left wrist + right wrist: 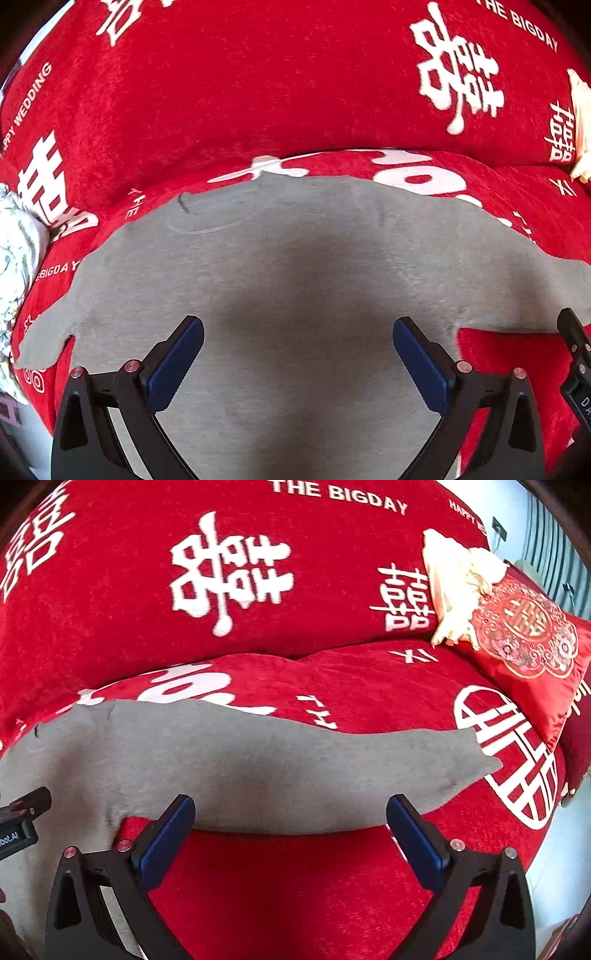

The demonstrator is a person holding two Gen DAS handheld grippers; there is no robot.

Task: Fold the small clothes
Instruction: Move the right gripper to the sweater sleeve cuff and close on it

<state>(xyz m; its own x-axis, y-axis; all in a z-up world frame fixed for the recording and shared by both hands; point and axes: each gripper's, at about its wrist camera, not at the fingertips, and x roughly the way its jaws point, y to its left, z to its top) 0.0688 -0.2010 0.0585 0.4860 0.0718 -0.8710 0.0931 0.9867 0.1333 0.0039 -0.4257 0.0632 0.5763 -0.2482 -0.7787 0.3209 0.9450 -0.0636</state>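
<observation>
— Grey knit, spread flat: small grey garment [295,280] on the seat of the red sofa [258,92], one sleeve reaching toward the seat's left edge, the other toward the right edge.

— Off to the left of it?

— Patterned white fabric [14,266] at the seat's left edge. Then the left hand-held gripper [298,332], poised over the garment's body, blue pads [177,365] spread wide, gripping nothing.

— Further right?

— Right hand-held gripper [290,812], likewise spread wide and empty, just over the lower hem of the right sleeve, red seat showing between the pads [417,845].

— At the right end?

— Cream cloth [454,587] bunched against the backrest, touching an embroidered red cushion [524,638] leaning in the seat's right corner.
</observation>
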